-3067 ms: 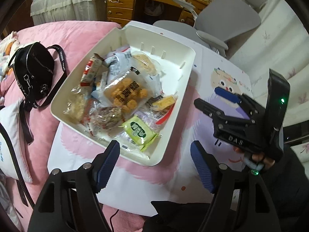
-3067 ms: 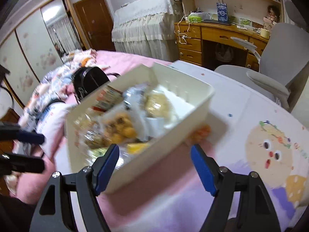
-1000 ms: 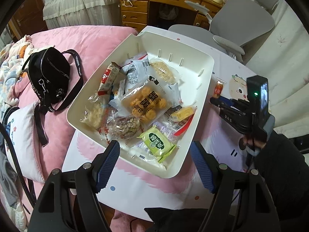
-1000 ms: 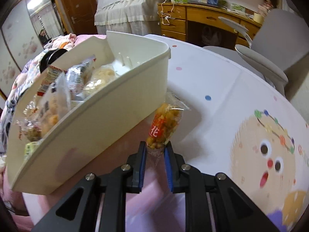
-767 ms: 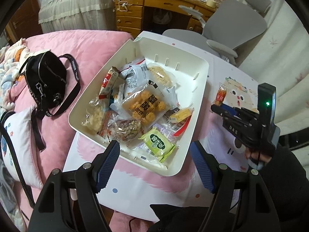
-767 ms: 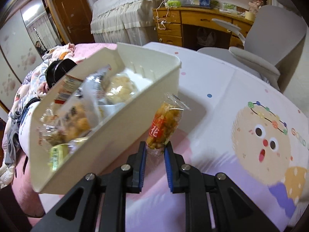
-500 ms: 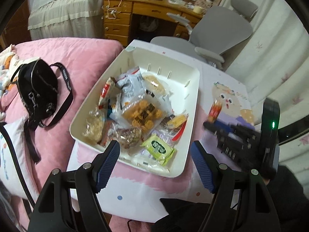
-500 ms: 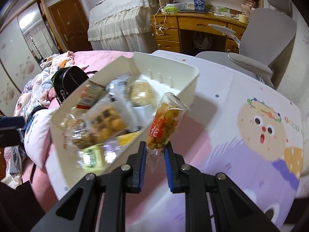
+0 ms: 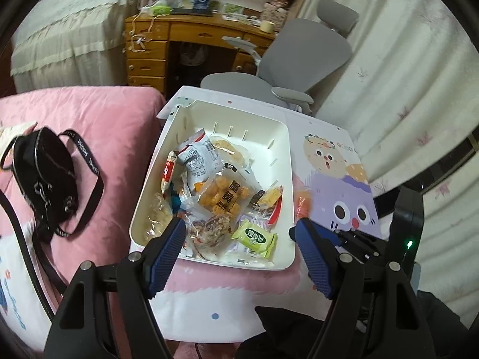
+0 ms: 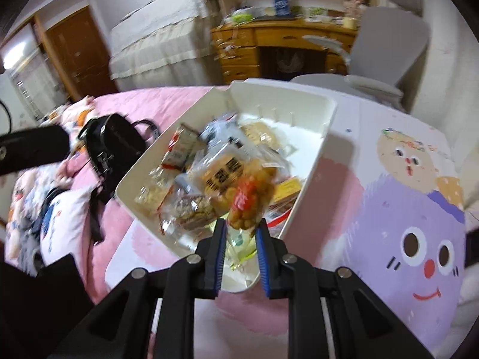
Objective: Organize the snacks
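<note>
Now over the white bin [image 10: 324, 110], the right gripper [image 10: 239, 236] is opening around the orange snack packet [image 10: 250, 193] ahead of it, best released fully before withdrawing; left gripper [image 9: 239, 249] open, empty.

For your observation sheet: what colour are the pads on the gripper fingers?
Dark blue pads on black fingers, clearest in the left wrist view.

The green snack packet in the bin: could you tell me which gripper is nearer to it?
Left. The left gripper hangs open straddling the green snack packet; the right gripper, jaws opening around an orange snack bag, sits by the bin's right rim.
</note>
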`<state>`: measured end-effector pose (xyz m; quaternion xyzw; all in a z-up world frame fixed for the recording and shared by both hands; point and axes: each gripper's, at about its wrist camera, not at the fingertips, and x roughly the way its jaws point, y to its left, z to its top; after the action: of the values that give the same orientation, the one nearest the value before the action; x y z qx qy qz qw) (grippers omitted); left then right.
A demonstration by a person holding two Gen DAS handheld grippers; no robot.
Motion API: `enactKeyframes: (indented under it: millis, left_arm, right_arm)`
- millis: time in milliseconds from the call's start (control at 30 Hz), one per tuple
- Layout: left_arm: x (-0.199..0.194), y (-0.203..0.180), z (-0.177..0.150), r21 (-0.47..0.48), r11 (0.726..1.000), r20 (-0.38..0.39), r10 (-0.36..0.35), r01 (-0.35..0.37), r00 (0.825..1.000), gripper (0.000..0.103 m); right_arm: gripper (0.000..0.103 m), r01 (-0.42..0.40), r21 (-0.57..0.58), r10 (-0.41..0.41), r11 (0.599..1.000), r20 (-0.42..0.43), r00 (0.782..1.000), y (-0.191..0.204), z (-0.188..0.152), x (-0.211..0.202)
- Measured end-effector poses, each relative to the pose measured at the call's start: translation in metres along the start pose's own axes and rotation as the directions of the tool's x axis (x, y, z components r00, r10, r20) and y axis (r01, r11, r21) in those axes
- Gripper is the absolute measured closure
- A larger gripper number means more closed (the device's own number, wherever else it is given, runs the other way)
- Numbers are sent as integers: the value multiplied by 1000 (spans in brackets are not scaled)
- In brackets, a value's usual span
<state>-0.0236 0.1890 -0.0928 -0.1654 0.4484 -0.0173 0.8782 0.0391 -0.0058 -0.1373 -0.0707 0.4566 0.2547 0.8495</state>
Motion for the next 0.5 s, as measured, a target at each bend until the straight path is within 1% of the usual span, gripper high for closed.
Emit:
enactKeyframes:
  millis: [67,100,133,233,300,367,467,500]
  left_arm:
    - [-6,0,2,32,999,15,-3,2,1000,29]
    - [-8,-1,2,42,999,22,-5,4,1000,29]
    - [-11,-2,3,53,999,27,-11,9,1000,28]
    - [-20,-9,4,74,996,35,-41,39,999,27]
    - [-25,-15,4,95,994,43,-55,51,998,26]
    - [-30,-25,5,117,992,47,-61,55,997,26]
    - [-37,-40,4,133,989,49,-76,69,996,26]
    - [-40,-46,2,135,988,52,-86,78,995,26]
  right_arm:
    - [62,18,42,-19,999,10,1000,0,1,-6]
    - [48,27,62,-29,998,22,999,-1,0,-11]
    - [42,30,74,-33,997,29,999,0,-1,-15]
    - [41,48,127,-54,991,45,998,-5,-9,-35]
    - [36,86,142,-93,986,41,995,-8,-16,-48]
    - [34,120,149,-129,982,53,990,-13,-26,-69]
    - [27,134,182,-150,974,76,986,-24,-44,-106]
    - [21,152,192,-169,970,74,983,-27,-49,-117]
